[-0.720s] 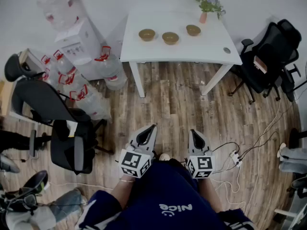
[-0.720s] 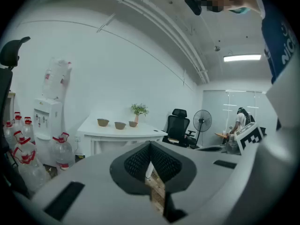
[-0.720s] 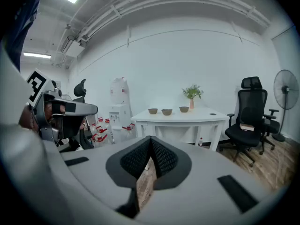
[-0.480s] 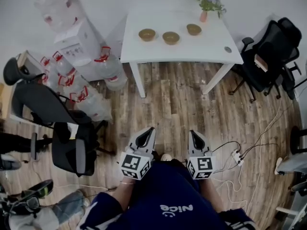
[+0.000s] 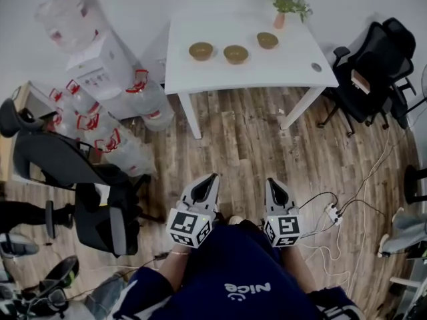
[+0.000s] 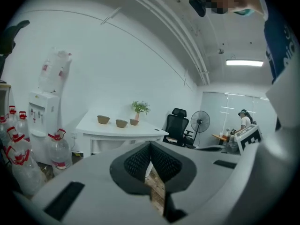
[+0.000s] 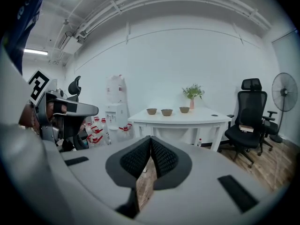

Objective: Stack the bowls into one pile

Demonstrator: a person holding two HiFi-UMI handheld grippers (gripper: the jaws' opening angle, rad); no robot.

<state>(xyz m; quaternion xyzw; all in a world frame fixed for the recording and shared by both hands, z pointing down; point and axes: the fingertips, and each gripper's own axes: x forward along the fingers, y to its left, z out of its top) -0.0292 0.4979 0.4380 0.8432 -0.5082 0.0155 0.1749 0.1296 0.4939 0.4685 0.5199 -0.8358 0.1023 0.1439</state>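
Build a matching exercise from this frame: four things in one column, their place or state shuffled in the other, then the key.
Things
1. middle bowl
2. flower vase
3. water dispenser
4. left gripper

Place or state
A. on the floor, left of the table
B. fingers shut on nothing, over the floor short of the table
C. on the table, between the left bowl and the right bowl
D. at the table's back edge, beside the right bowl

Pairs: 1-C, 2-D, 3-A, 4-B
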